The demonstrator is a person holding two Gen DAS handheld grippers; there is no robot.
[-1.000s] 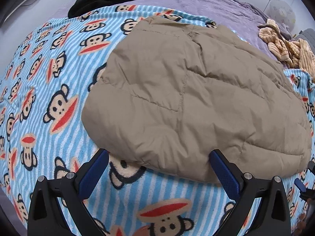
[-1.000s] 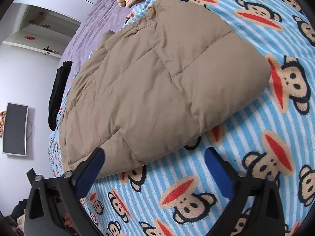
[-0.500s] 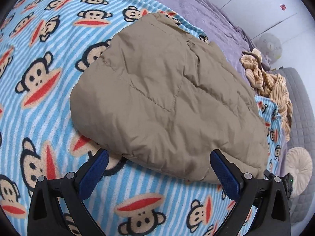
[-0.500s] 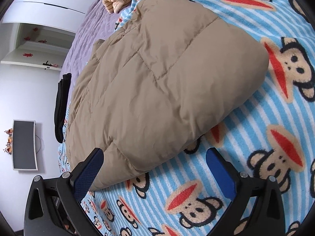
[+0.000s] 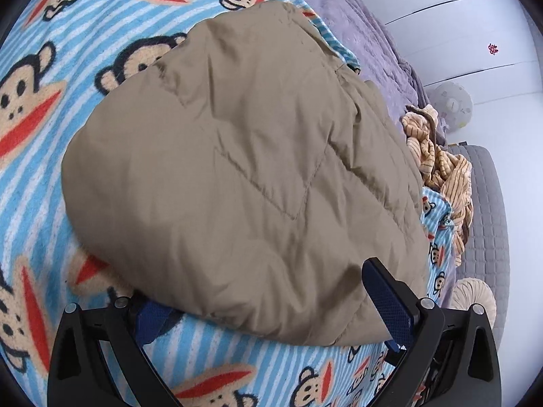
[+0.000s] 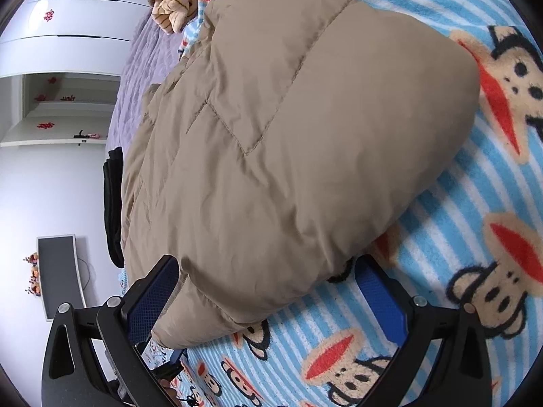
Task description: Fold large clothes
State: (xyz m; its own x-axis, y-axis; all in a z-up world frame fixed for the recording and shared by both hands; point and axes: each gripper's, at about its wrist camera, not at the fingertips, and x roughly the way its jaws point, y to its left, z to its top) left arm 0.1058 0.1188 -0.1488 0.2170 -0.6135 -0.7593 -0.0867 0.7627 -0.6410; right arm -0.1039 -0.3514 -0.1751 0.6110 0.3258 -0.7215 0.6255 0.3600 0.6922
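Folded tan jacket (image 5: 244,169) runs lengthwise near-to-far on monkey-print blanket (image 5: 51,108); left gripper (image 5: 268,302) and right gripper (image 6: 268,291) both spread wide at its near edge.

Folded jacket on the blanket, a gripper at each near corner

The jacket (image 5: 244,169) lies on the blanket (image 5: 51,156). Its near edge sits between the spread jaws of the left gripper (image 5: 268,308) and right gripper (image 6: 268,291). Beyond the jacket lie a crumpled garment (image 5: 441,166) and a dark garment (image 6: 113,203).
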